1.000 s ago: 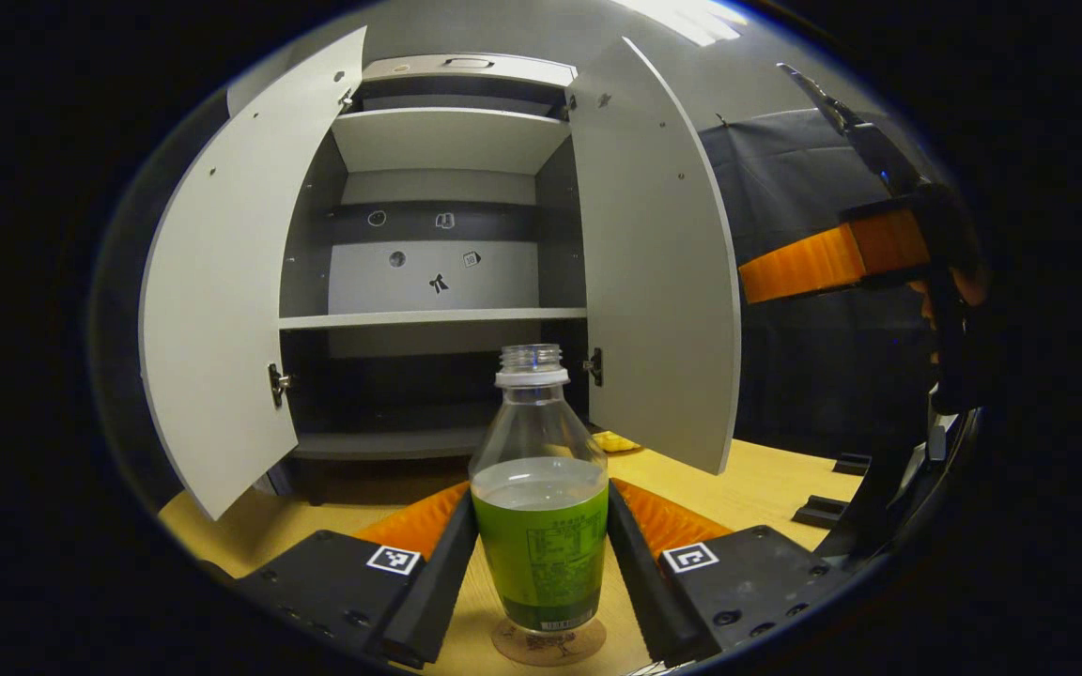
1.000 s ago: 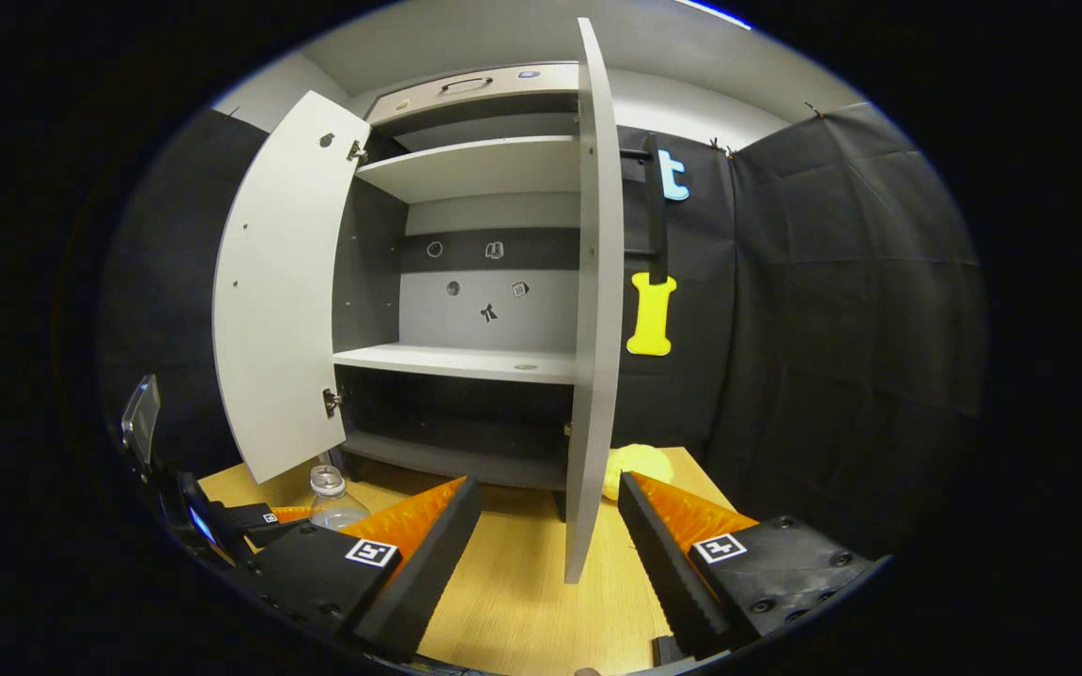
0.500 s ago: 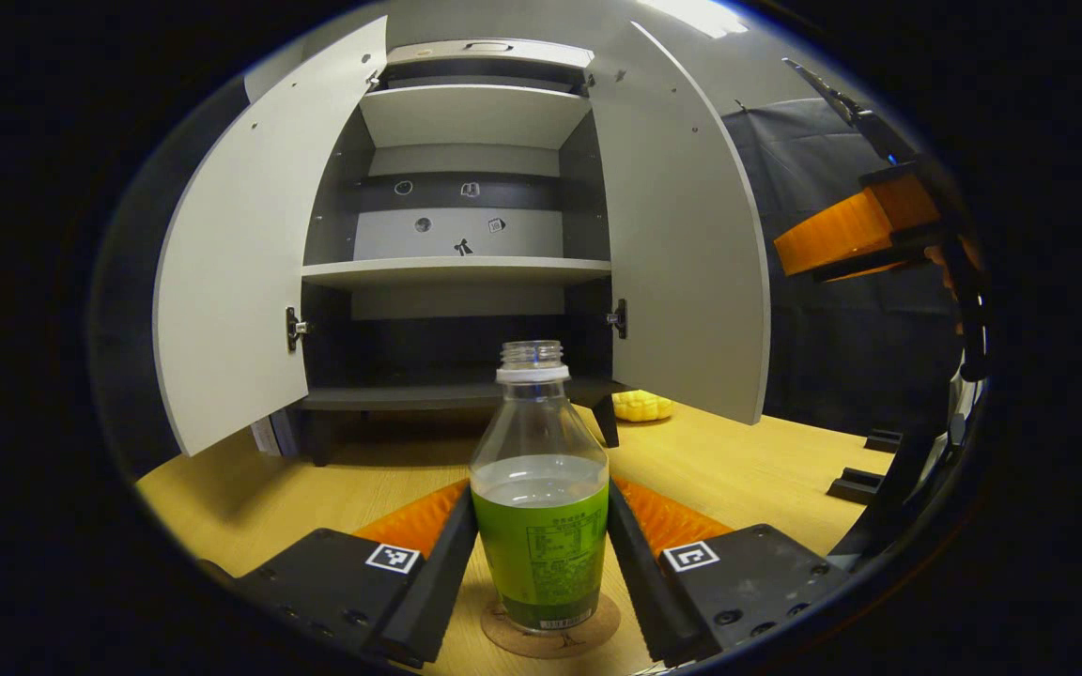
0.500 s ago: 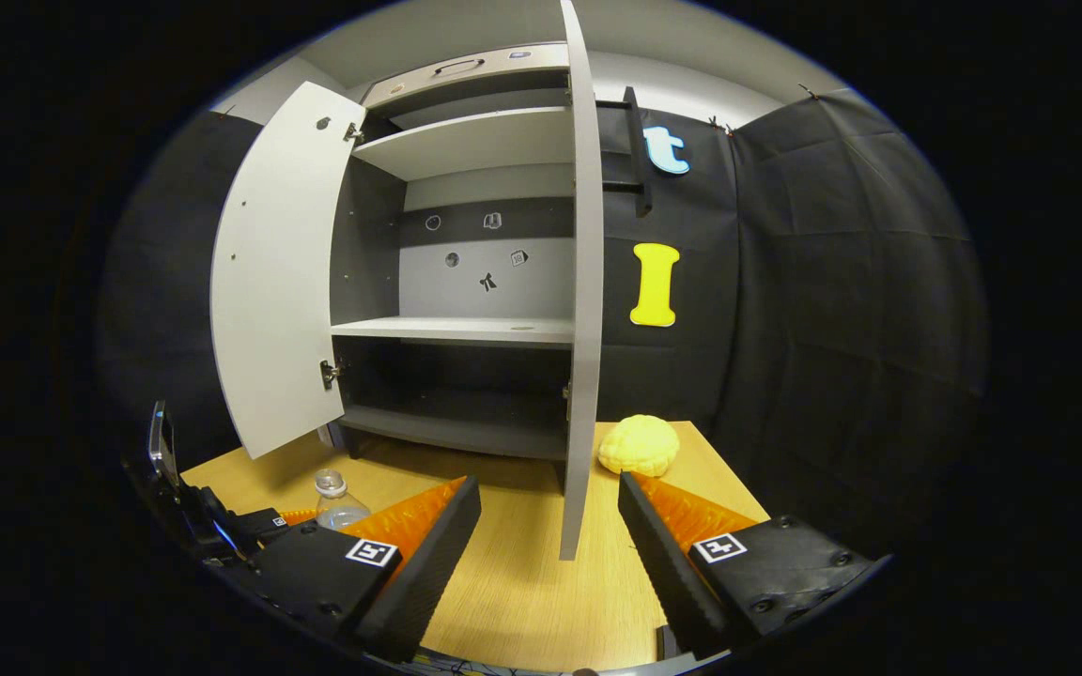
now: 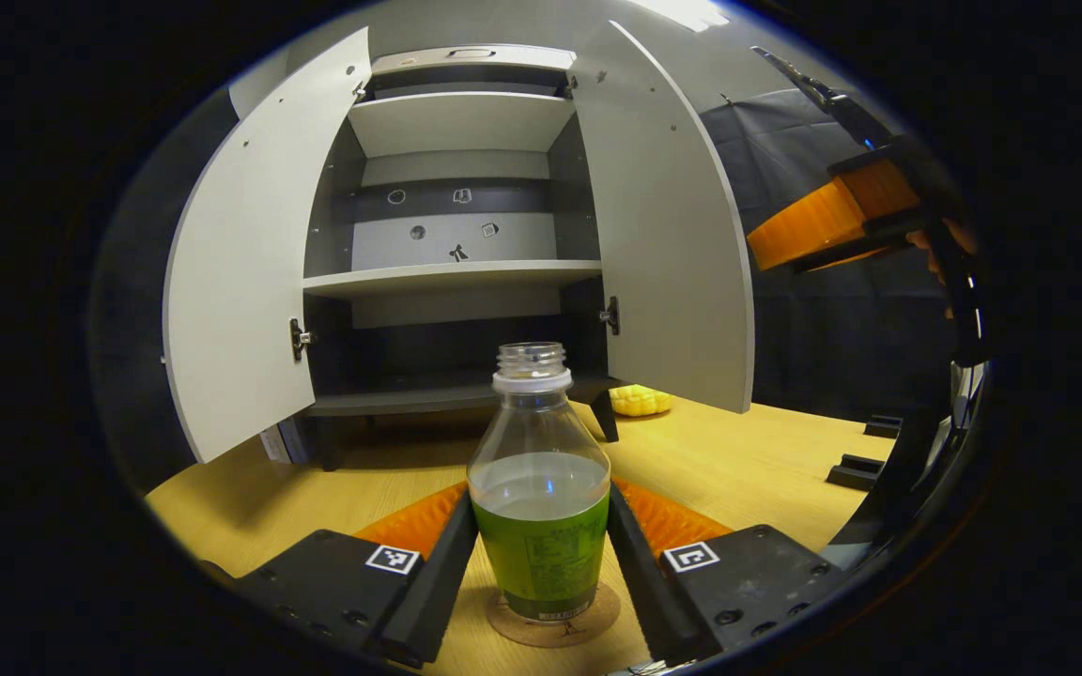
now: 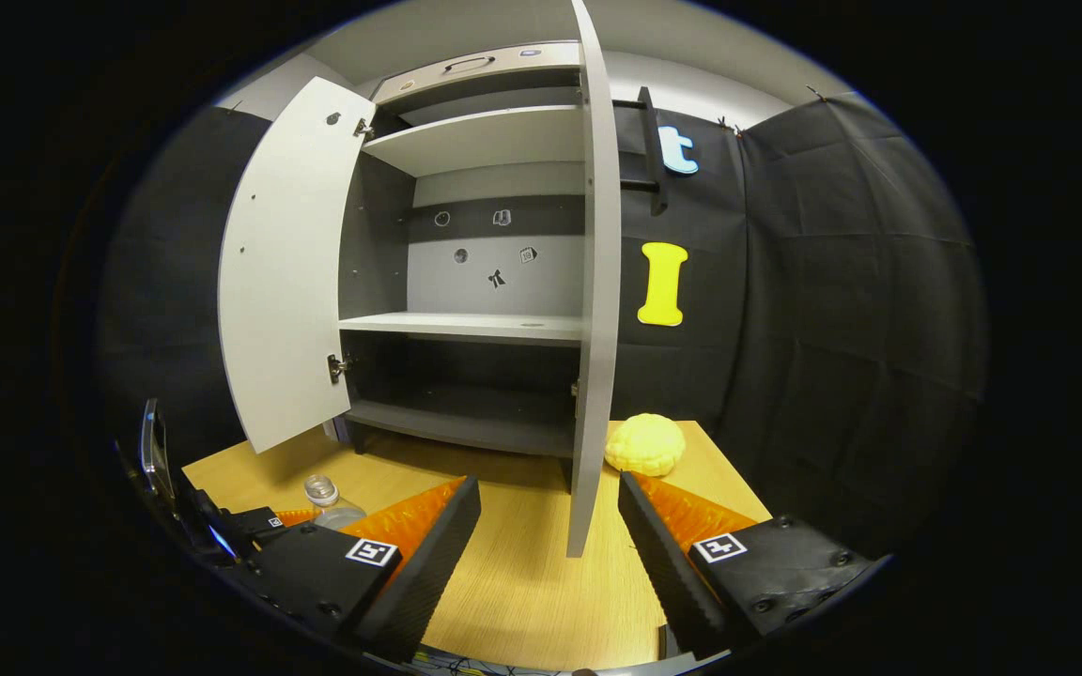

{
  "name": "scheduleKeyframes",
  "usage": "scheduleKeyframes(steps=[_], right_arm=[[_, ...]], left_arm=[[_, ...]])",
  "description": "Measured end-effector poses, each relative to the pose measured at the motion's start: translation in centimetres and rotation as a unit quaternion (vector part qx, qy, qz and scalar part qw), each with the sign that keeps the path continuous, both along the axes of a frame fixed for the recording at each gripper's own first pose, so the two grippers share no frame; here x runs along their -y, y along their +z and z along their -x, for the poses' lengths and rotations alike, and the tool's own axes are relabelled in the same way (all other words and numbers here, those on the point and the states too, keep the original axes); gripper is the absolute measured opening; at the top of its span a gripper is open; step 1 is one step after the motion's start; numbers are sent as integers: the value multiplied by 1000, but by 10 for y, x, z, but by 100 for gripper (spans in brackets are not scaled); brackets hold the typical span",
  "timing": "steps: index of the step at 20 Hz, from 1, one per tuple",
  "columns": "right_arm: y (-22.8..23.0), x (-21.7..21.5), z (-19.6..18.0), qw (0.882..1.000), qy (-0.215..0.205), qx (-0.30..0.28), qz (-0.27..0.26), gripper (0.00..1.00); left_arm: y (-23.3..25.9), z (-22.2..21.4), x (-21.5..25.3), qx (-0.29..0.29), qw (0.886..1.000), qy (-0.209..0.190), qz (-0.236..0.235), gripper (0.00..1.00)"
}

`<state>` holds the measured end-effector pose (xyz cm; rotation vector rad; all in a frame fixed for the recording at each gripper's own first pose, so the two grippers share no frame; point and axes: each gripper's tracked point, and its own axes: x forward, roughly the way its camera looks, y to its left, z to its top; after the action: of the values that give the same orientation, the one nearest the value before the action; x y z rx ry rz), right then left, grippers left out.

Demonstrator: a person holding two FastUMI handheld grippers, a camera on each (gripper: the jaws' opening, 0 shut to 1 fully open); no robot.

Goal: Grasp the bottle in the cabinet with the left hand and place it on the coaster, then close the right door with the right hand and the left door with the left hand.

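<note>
A clear bottle [image 5: 539,488] with a green label and no cap stands upright on a round cork coaster [image 5: 555,622] on the wooden table. My left gripper [image 5: 541,502] is shut on the bottle, one finger pressing each side of the label. Behind it the grey cabinet has its left door [image 5: 240,272] and right door [image 5: 672,244] swung open, and its shelves are bare. My right gripper [image 6: 548,521] is open, and the right door [image 6: 595,282] stands edge-on just beyond the gap between its fingers. The bottle [image 6: 325,496] also appears low on the left.
A yellow lumpy object [image 6: 644,443] lies on the table [image 6: 522,591] by the cabinet's right foot, behind the right door. Two small black blocks [image 5: 865,443] sit on the table at the right. The right gripper [image 5: 842,221] hangs high on the right in the left gripper view.
The left gripper levelled out and the bottle settled squarely onto the coaster. The right gripper shifted slightly in front of the right door's edge and stayed open.
</note>
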<state>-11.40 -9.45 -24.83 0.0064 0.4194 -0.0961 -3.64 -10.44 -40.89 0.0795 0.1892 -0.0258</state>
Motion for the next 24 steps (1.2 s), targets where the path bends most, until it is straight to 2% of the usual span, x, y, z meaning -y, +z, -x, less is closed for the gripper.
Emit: scheduleKeyframes(steps=[6,12,13,19,24], right_arm=[[5,-10,0,1000,9,2,4,98],[8,-15,-1,1000,11,2,4,98],[8,-15,-1,1000,11,2,4,98],[14,-20,-4,1000,11,3,4,98],[30,-18,-9,1000,4,10,0,98]], left_arm=[[-1,4,3,-6,1000,-6,-3,81],[-1,2,-1,-7,1000,-1,-3,91],[1,1,-3,-5,1000,1,-4,95],[17,-9,-7,7,1000,-3,-4,95],[58,-22,-3,39,999,-19,-27,95]])
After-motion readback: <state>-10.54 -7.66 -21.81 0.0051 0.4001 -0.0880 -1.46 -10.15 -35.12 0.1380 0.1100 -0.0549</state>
